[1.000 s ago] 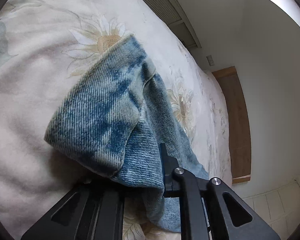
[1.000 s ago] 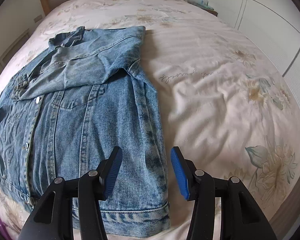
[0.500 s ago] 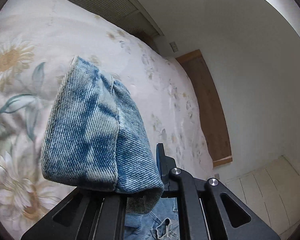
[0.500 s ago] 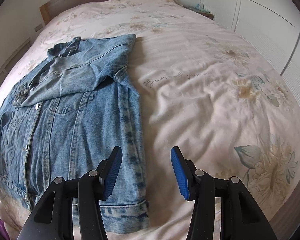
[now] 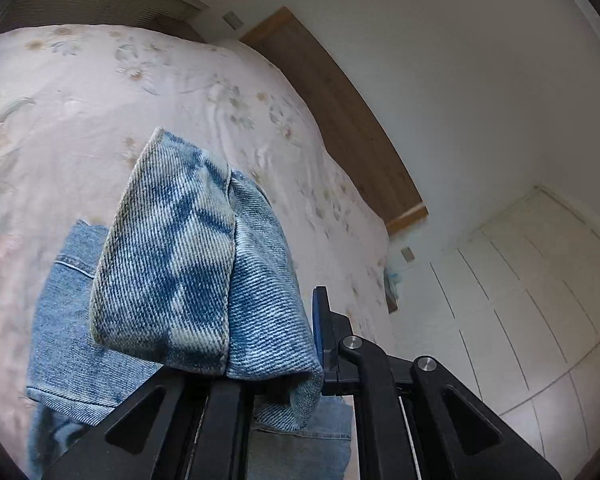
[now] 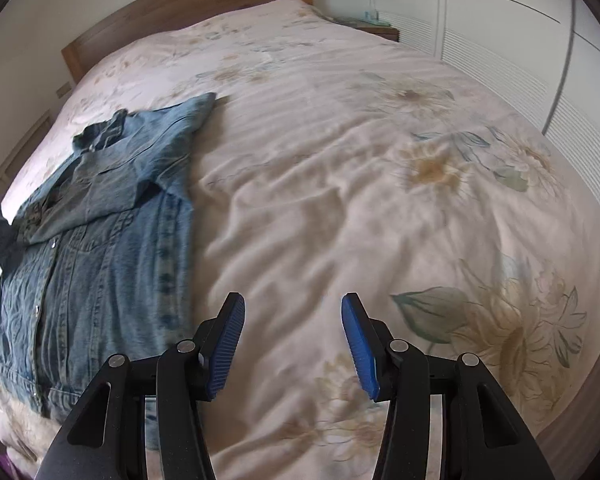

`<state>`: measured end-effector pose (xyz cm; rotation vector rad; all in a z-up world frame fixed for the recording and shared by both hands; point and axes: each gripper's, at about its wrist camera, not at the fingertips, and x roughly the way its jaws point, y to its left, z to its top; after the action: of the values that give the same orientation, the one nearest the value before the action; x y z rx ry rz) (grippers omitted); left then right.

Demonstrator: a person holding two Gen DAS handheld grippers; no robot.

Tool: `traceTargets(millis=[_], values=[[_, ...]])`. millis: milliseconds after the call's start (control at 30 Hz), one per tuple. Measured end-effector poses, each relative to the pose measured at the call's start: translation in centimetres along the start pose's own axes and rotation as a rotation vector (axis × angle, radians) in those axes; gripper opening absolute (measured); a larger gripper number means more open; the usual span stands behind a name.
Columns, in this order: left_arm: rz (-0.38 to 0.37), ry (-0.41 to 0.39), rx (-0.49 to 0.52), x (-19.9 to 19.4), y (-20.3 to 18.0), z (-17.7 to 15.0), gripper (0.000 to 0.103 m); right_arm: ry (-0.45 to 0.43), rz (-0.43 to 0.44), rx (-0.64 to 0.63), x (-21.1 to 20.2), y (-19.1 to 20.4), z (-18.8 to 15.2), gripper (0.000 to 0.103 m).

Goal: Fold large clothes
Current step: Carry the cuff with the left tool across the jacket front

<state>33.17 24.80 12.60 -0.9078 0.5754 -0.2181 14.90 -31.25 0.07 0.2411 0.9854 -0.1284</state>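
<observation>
Nearest in the left wrist view, the left gripper (image 5: 300,360) is pressed together on a cuff (image 5: 188,264) of the denim jacket (image 6: 100,240), and the cuff is held raised above the bed (image 6: 340,160). One blue pad is seen at the right edge of the cloth; the other is hidden behind it. Below the cuff, more denim is seen lying on the flowered cover.

In the right wrist view, the right gripper (image 6: 292,340) is spread, with nothing between its jaws, and is pointed down at bare cover just beside the jacket's right edge. The jacket is laid flat on the left part of the bed, front up, with one sleeve folded across the chest. A dark fold of denim is seen lifted at the far left edge of that view.

Further off, the wooden headboard (image 6: 180,12) and white cupboard doors (image 6: 500,40) are seen.

The denim is judged to be thick, fairly heavy and moderately stiff, so creases should be held well and slipping is unlikely. Hold is best taken at cuffs, hem band or seams, where layers are doubled.
</observation>
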Motion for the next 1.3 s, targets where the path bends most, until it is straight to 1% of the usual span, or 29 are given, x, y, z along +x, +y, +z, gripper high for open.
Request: traceTargets(millis=[167, 233, 300, 367, 500, 567, 667, 700, 733, 767, 833, 867, 933, 967, 1033, 1167, 1300], values=[[-0.018, 0.121, 0.101, 5.6, -5.2, -5.1, 0.006, 0.002, 0.0, 0.063, 0.2, -3.5, -0.4, 0.052], [-0.01, 0.171, 0.139, 7.0, -6.3, -7.5, 0.006, 0.001, -0.003, 0.076, 0.4, -4.5, -0.6, 0.052], [0.016, 0.232, 0.18, 9.0, -6.8, -10.1, 0.006, 0.007, -0.006, 0.09, 0.6, -5.4, -0.9, 0.052], [0.06, 0.303, 0.221, 11.3, -6.5, -13.6, 0.006, 0.011, -0.008, 0.104, 0.8, -6.3, -1.1, 0.052], [0.156, 0.423, 0.278, 15.7, -4.6, -19.2, 0.006, 0.021, -0.014, 0.125, 1.2, -7.6, -1.6, 0.052], [0.203, 0.473, 0.295, 16.4, -3.4, -21.9, 0.006, 0.026, -0.017, 0.134, 1.4, -8.2, -1.8, 0.052], [0.253, 0.523, 0.327, 18.0, -2.0, -23.6, 0.006, 0.031, -0.017, 0.14, 1.6, -8.6, -1.9, 0.052], [0.265, 0.533, 0.34, 19.1, -1.0, -23.3, 0.008, 0.031, -0.017, 0.14, 1.6, -8.7, -1.9, 0.052], [0.271, 0.545, 0.345, 19.3, -0.9, -23.4, 0.011, 0.03, -0.017, 0.14, 1.6, -8.6, -1.9, 0.052], [0.274, 0.535, 0.353, 18.8, -1.1, -24.0, 0.014, 0.028, -0.017, 0.139, 1.7, -8.6, -1.8, 0.052], [0.274, 0.544, 0.34, 18.2, -1.3, -24.4, 0.035, 0.026, -0.013, 0.139, 1.7, -8.5, -1.7, 0.052], [0.279, 0.539, 0.341, 17.8, -1.4, -24.5, 0.038, 0.025, -0.011, 0.139, 1.7, -8.4, -1.7, 0.052], [0.29, 0.525, 0.344, 17.4, -2.0, -23.4, 0.042, 0.025, -0.007, 0.137, 1.8, -8.2, -1.7, 0.052], [0.291, 0.518, 0.335, 16.9, -1.9, -23.4, 0.044, 0.025, -0.004, 0.135, 1.8, -8.1, -1.7, 0.052], [0.285, 0.502, 0.307, 16.2, -2.4, -22.6, 0.05, 0.025, -0.001, 0.13, 1.8, -7.9, -1.6, 0.052], [0.289, 0.454, 0.222, 14.8, -1.7, -21.6, 0.052, 0.023, 0.002, 0.125, 1.8, -7.6, -1.5, 0.052], [0.308, 0.389, 0.131, 13.6, -1.2, -20.6, 0.052, 0.026, 0.002, 0.124, 1.9, -7.5, -1.6, 0.052]])
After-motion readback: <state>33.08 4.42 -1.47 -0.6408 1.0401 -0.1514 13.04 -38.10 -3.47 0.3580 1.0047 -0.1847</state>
